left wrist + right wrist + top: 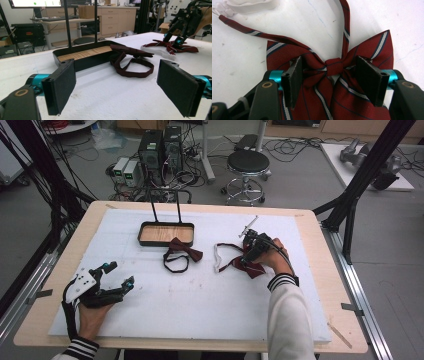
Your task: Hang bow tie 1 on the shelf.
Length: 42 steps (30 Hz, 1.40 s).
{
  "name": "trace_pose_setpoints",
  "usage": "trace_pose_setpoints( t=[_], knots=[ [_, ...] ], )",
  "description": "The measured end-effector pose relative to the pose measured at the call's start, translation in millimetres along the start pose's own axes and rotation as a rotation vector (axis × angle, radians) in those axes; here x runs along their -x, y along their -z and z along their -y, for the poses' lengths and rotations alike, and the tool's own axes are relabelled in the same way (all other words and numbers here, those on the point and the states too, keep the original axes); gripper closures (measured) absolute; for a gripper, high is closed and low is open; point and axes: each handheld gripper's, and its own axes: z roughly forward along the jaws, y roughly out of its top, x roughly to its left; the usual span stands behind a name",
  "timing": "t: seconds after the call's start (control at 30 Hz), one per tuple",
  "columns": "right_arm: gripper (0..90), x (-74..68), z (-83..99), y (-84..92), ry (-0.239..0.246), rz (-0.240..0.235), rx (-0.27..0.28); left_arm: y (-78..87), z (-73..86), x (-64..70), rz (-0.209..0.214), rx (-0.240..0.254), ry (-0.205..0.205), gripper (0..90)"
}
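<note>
A red striped bow tie lies on the white board at the right, its white elastic strap trailing to the left. My right gripper points down over it, jaws part way apart, one pad on each side of the knot, wing fabric between them. A plain dark maroon bow tie lies in front of a black tray with a wooden floor. My left gripper rests at the front left, open and holding nothing.
The white foam board covers most of the wooden table. Two thin black uprights rise from the tray's far side. Beyond the table stand a stool and computer boxes. A black frame strut stands at the right.
</note>
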Motion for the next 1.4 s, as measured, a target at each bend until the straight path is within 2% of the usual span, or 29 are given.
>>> trace_pose_setpoints(
  t=[0.27,0.43,0.73,0.87,1.17,1.37,1.4],
  knots=[
    [44.7,1.4,1.4,-2.1,-0.032,-0.009,0.000,-0.1,0.0,0.3,-0.001,0.000,0.000,16.1],
    [49.7,2.3,1.1,-3.1,-0.030,-0.001,-0.004,-0.1,0.0,0.3,0.000,0.000,0.000,16.1],
    [66.9,0.7,-2.3,-3.7,-0.051,0.014,-0.034,-0.1,0.0,0.1,0.002,-0.001,-0.004,16.1],
    [68.6,-1.0,-3.8,-3.5,-0.080,0.022,-0.045,0.0,0.0,0.2,0.001,-0.001,-0.004,16.1],
    [69.3,-1.0,-4.5,-2.8,-0.086,0.025,-0.045,-0.1,0.1,0.1,0.000,0.001,0.000,16.1],
    [69.2,-2.2,-6.1,1.3,-0.086,0.042,-0.015,0.0,0.0,0.1,0.000,0.000,0.001,16.1],
    [69.3,-2.1,-6.4,5.1,-0.096,0.041,0.014,0.0,0.1,0.0,0.000,0.000,0.000,16.1]
  ],
)
